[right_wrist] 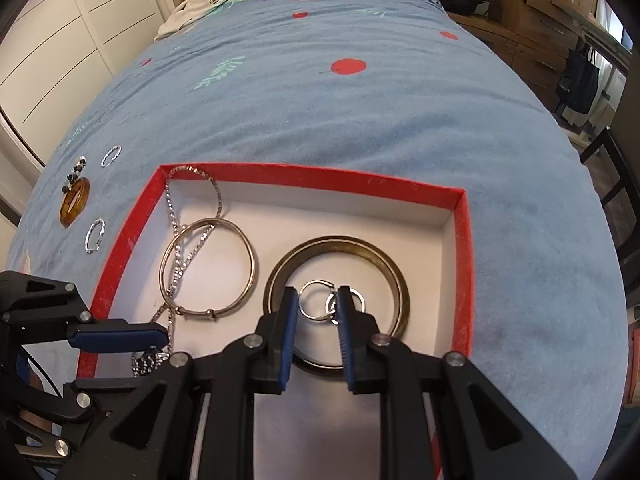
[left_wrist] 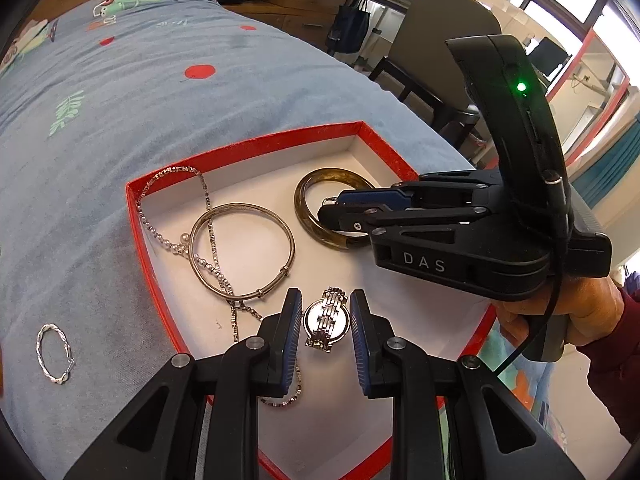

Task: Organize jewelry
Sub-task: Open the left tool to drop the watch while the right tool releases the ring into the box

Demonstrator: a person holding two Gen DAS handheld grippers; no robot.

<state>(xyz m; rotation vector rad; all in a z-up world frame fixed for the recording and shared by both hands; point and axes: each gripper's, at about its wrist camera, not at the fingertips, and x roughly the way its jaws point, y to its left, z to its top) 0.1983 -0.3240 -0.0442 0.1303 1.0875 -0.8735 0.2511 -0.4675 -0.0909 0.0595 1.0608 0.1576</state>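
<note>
A red box (left_wrist: pixel 248 145) with a white floor lies on the blue bed; it also shows in the right wrist view (right_wrist: pixel 308 178). Inside lie a silver chain (left_wrist: pixel 208 208), a thin silver bangle (left_wrist: pixel 242 250), a dark olive bangle (left_wrist: pixel 308 216) and a silver watch (left_wrist: pixel 325 322). My left gripper (left_wrist: pixel 325 320) is open, its fingers on either side of the watch. My right gripper (right_wrist: pixel 317 312) is open over the dark bangle (right_wrist: pixel 336 245), with two small silver hoops (right_wrist: pixel 320 306) between its fingers.
On the bedspread left of the box lie a twisted silver ring (left_wrist: pixel 54 354), another twisted ring (right_wrist: pixel 111 156), an amber ring (right_wrist: pixel 74 202) and dark beads (right_wrist: pixel 76 172). A chair (left_wrist: pixel 436 40) and desk stand beyond the bed's right edge.
</note>
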